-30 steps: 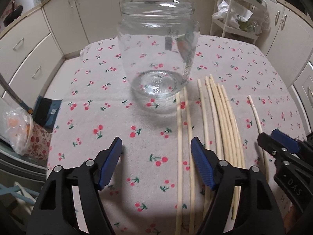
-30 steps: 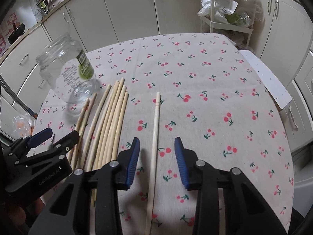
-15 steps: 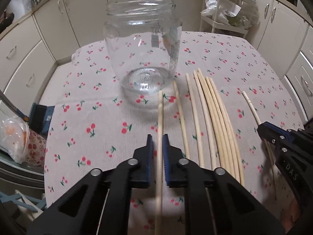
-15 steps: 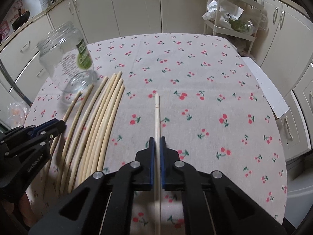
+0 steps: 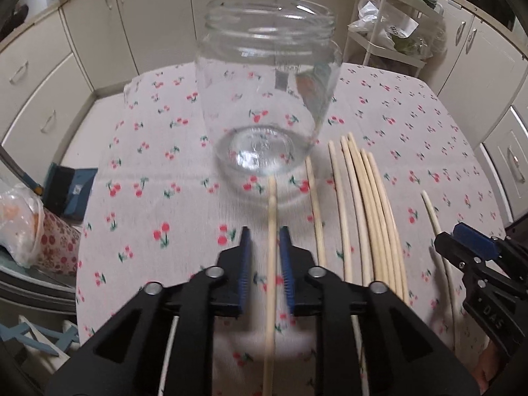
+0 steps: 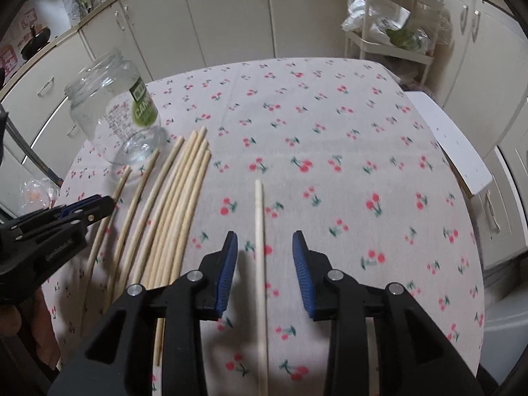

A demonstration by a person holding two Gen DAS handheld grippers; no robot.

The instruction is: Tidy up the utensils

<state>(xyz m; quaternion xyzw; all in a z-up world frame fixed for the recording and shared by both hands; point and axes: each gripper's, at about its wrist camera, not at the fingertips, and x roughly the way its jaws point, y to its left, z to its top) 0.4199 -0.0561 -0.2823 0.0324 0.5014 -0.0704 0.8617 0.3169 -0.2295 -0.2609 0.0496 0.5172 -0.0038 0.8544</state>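
Chopsticks (image 5: 369,217) laid at right of frame beside glass jar (image 5: 267,89). Left gripper (image 5: 265,257) opening around single stick, pads clear. Right gripper (image 6: 264,260) opening likewise, stick untouched between pads.

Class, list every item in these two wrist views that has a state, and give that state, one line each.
Clear glass jar: upright, lidless, empty.
Left gripper: jaws opening, pale wooden chopstick between them, pads not touching.
Right gripper: jaws opening, lone wooden chopstick between them, lying flat.
Bundle of wooden chopsticks: flat on the cherry-print tablecloth, beside the jar.
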